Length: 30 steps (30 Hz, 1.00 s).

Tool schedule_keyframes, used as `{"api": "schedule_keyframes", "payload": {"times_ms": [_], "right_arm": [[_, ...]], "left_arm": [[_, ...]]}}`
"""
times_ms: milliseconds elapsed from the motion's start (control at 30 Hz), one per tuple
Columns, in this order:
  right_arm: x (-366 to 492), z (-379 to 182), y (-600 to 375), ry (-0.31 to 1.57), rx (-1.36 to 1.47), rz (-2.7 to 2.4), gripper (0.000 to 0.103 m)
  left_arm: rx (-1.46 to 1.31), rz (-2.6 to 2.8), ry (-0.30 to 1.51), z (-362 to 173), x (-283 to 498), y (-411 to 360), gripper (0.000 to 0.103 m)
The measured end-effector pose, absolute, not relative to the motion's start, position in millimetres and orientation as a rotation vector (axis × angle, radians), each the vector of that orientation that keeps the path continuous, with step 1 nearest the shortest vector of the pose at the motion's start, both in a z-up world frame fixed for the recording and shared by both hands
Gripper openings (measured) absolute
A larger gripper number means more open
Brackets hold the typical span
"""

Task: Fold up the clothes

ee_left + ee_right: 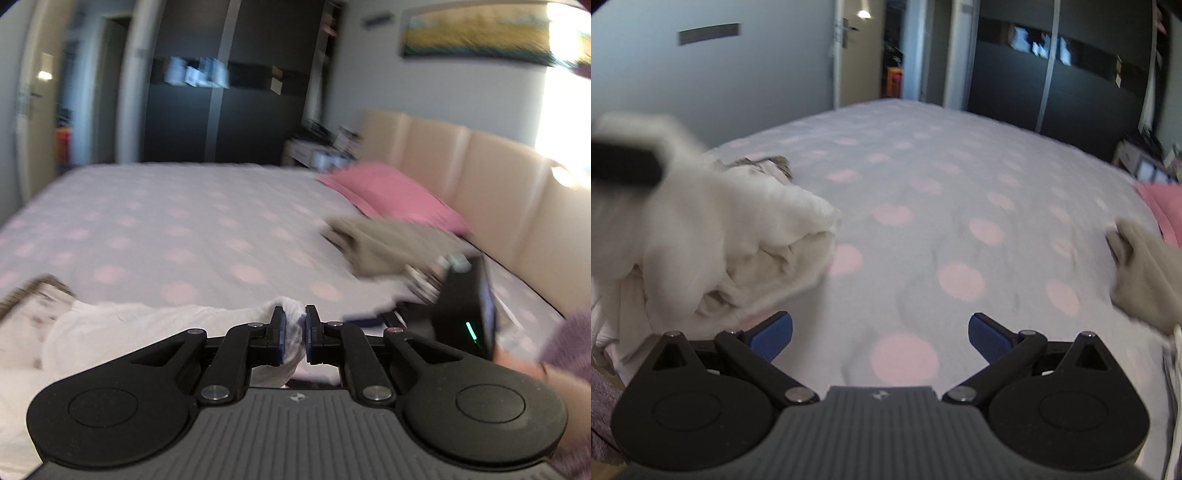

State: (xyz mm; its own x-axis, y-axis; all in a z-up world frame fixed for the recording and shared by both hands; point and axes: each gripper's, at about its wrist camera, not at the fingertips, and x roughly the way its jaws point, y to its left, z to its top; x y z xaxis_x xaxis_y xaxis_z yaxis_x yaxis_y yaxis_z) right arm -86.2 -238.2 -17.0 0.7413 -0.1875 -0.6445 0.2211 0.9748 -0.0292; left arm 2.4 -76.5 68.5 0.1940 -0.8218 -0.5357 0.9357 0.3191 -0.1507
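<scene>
My left gripper (294, 338) is shut on a white fluffy garment (147, 325), pinching a fold of it between the blue pads. The garment trails left over the bed. In the right wrist view the same white garment (738, 251) hangs bunched at the left, lifted above the bed, with the left gripper blurred at the far left. My right gripper (881, 334) is open and empty, low over the spotted bedspread (923, 221), to the right of the garment. A beige garment (388, 243) lies near the pink pillow; it also shows in the right wrist view (1145, 273).
A pink pillow (391, 195) rests against the beige padded headboard (480, 166). A dark wardrobe (229, 85) stands beyond the bed. A brown-trimmed item (33, 299) lies at the left. An open doorway (897, 55) is past the bed's far end.
</scene>
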Motion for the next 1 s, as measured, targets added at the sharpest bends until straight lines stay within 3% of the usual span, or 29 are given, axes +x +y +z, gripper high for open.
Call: {"api": "schedule_keyframes", "payload": {"times_ms": [167, 400, 667, 833, 867, 1000], "right_arm": [[-98, -33, -245, 0.748, 0.109, -0.239, 0.102], [-93, -36, -225, 0.742, 0.126, -0.164, 0.101], [-62, -60, -196, 0.811, 0.061, -0.066, 0.101], [-48, -81, -182, 0.851, 0.083, 0.003, 0.100], [-45, -85, -179, 0.853, 0.080, 0.009, 0.099], [-29, -102, -181, 0.885, 0.107, 0.002, 0.077]], "left_arm": [[0.374, -1.230, 0.725, 25, -6, -82, 0.013], [0.342, -1.085, 0.744, 11, 10, -55, 0.051], [0.352, -0.716, 0.719, -8, 69, -21, 0.057], [0.327, -0.653, 0.796, -23, 84, -10, 0.060], [0.306, -0.650, 0.816, -26, 86, -9, 0.061], [0.245, -0.623, 0.852, -40, 99, -6, 0.064]]}}
